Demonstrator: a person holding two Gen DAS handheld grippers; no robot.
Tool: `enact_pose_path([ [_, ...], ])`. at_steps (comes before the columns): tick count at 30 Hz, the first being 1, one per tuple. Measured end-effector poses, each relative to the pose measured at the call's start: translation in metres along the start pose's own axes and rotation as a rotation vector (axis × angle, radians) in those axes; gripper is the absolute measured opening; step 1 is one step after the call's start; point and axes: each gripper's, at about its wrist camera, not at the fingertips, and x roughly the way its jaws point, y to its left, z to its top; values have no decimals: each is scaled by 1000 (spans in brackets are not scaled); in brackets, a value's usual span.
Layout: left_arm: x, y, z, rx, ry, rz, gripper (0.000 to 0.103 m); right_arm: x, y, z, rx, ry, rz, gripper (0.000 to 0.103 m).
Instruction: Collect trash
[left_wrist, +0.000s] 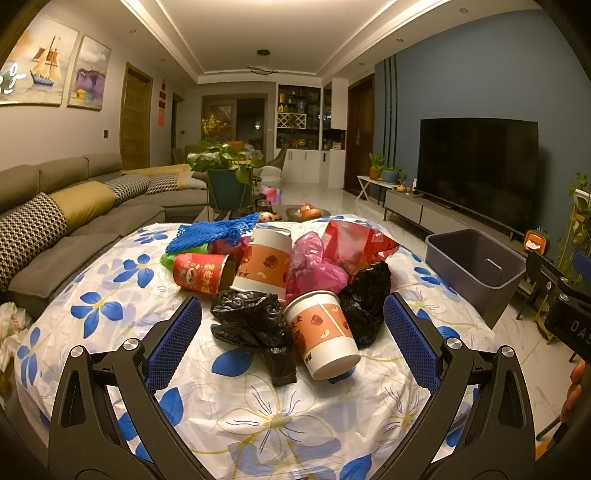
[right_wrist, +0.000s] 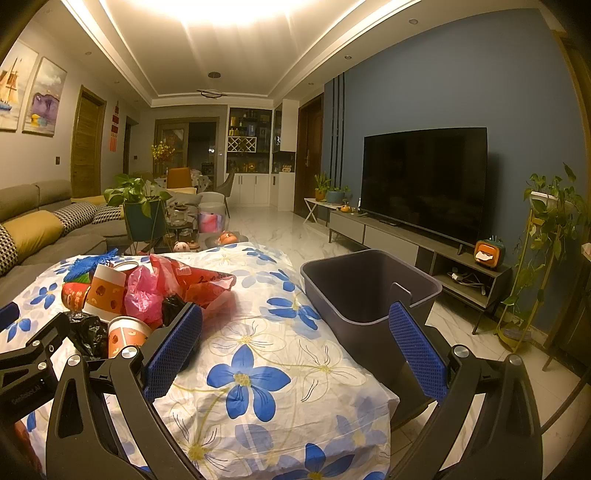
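A heap of trash lies on the flowered tablecloth (left_wrist: 258, 417): a tipped paper cup (left_wrist: 323, 336), a second paper cup (left_wrist: 264, 262), a red tube (left_wrist: 203, 273), black plastic bags (left_wrist: 251, 317), a pink bag (left_wrist: 314, 266), a red bag (left_wrist: 354, 243) and blue foam netting (left_wrist: 214, 230). My left gripper (left_wrist: 293, 332) is open, its blue pads on either side of the tipped cup and black bags, touching nothing. My right gripper (right_wrist: 295, 347) is open over bare cloth, right of the heap (right_wrist: 147, 291). A grey bin (right_wrist: 369, 291) stands beside the table's right edge.
A grey sofa (left_wrist: 74, 206) runs along the left. A potted plant (left_wrist: 225, 177) and a fruit plate (left_wrist: 308, 211) sit behind the heap. The TV (right_wrist: 424, 177) on its low cabinet lines the blue wall on the right. Marble floor lies between table and cabinet.
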Motion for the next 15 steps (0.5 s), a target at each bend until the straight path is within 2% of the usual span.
enact_pose_path([
  [15,1,2,-2,-1,-1,-1,97,1,-1,0,1,-1,-1,98],
])
